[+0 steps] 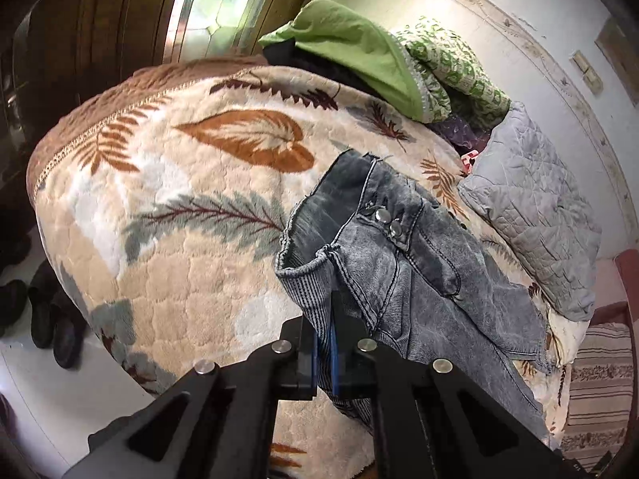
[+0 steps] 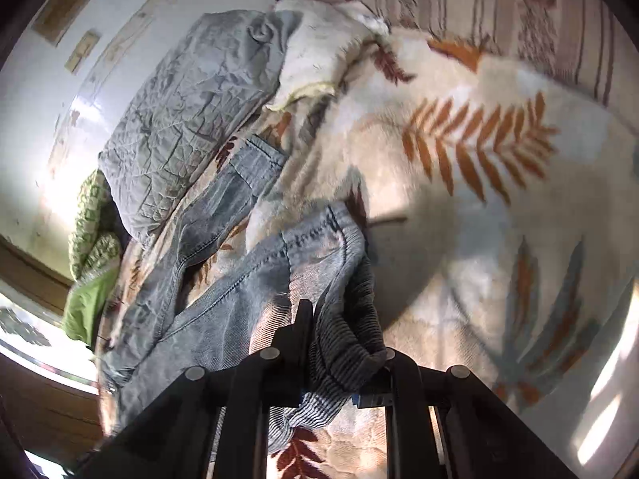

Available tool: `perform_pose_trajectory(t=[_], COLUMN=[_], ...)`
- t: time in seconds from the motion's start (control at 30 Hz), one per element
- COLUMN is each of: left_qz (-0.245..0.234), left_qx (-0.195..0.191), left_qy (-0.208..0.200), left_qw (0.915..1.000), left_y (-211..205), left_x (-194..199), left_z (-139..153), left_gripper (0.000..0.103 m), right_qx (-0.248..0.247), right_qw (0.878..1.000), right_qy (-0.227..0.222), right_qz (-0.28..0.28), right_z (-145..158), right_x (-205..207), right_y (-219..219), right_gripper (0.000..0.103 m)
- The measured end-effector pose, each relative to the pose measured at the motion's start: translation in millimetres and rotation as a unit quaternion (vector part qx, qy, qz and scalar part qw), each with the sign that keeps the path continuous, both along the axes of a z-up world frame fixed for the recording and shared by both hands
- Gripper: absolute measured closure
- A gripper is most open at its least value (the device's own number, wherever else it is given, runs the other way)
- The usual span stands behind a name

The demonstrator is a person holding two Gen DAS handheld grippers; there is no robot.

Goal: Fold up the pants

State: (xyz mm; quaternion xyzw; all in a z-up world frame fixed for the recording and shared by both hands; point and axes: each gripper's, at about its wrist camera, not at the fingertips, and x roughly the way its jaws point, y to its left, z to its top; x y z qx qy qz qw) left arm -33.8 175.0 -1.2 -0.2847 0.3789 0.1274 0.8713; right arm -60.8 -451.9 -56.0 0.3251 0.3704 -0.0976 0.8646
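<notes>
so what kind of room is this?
Most likely a bedroom in a home. The jeans lie on a bed under a leaf-print blanket, with a grey quilted pillow and piled bedding by the wall, and shoes on the floor beside it.

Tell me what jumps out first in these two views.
The grey jeans sprawl rumpled across the leaf-print blanket, their ribbed waistband pinched in the left tongs and also in the right tongs. Behind them, a bright green cloth tops a pile beside a grey quilted pillow.
</notes>
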Motion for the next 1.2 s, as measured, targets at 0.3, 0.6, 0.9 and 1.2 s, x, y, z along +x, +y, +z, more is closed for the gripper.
perform_pose_trajectory(t=[0.3,0.6,0.9,1.2], left_qz=[0.010,-0.050,-0.135,-0.092], left_qx=[-0.030,0.033,0.093,0.055], left_qy=[0.105,-0.008,0.088,0.033], left_qw=[0.9940,0.9982,0.9825,0.9937], left_y=[23.7,-16.2,-51.1,-15.3], left_x=[4.9,18.4,56.3,133.4], left_z=[-48.1,16.9,-27.7,0.9], left_gripper=[0.078,0.028,0.026,0.024], right_qx=[-0.048,0.046,0.066,-0.045], right_qw=[0.993,0.995,0.991,0.991], right_qy=[0.109,-0.038,0.062,0.025], right_qz=[0.023,0.085,0.097,0.121], right_z=[-33.5,33.0,-12.3,32.4], right_x=[7.7,16.5,57.7,189.2], right_y=[-10.5,-2.6,8.7,-4.2], right_gripper=[0.057,0.022,0.022,0.023])
